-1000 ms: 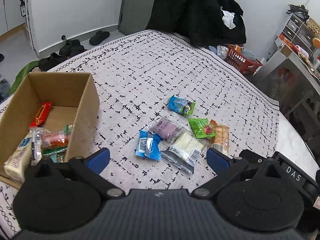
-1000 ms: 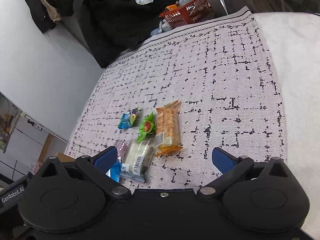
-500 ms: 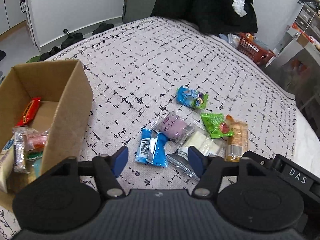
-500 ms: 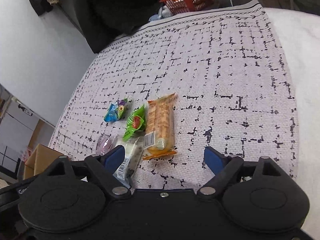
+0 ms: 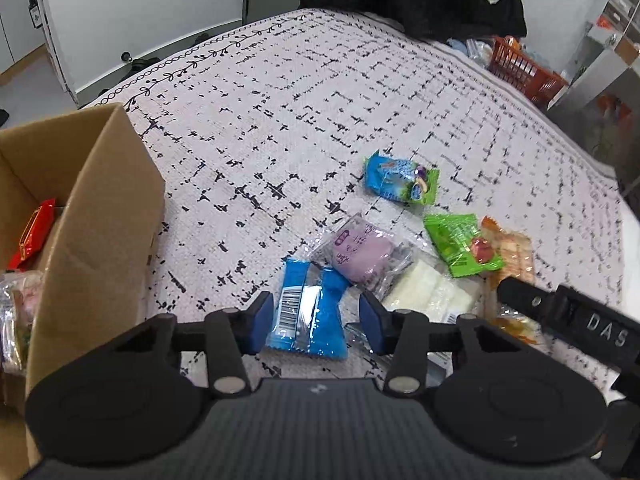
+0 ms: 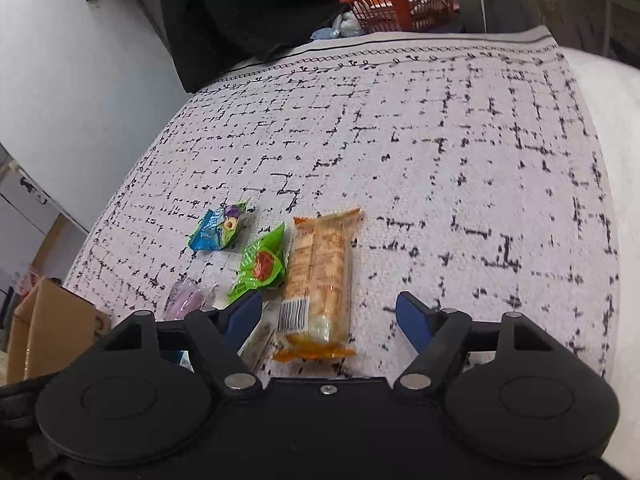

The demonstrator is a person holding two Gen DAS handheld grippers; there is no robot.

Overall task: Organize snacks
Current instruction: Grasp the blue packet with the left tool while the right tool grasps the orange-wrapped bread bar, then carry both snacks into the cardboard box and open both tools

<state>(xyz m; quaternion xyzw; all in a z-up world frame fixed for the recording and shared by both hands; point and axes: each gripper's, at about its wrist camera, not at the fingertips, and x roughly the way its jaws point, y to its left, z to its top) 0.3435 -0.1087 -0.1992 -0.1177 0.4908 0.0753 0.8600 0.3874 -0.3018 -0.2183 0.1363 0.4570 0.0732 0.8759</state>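
Cardboard box point(image 5: 92, 216) sits off to the left gripper's point(image 5: 314, 322) left. Its fingers are parted around the blue packet point(image 5: 308, 312), one either side. Over to the right gripper point(image 6: 330, 314), spread wide, with the orange cracker pack point(image 6: 320, 276) lying between its fingertips.

On the patterned cloth lie a blue packet point(image 5: 308, 312) (barcode up), a purple pouch point(image 5: 362, 254) overlapping a clear white-filled pack point(image 5: 428, 296), a green packet point(image 5: 464, 248), an orange cracker pack point(image 6: 320, 276), and farther off a blue-green candy point(image 5: 400, 178); the cardboard box point(image 5: 96, 216) holds more snacks.
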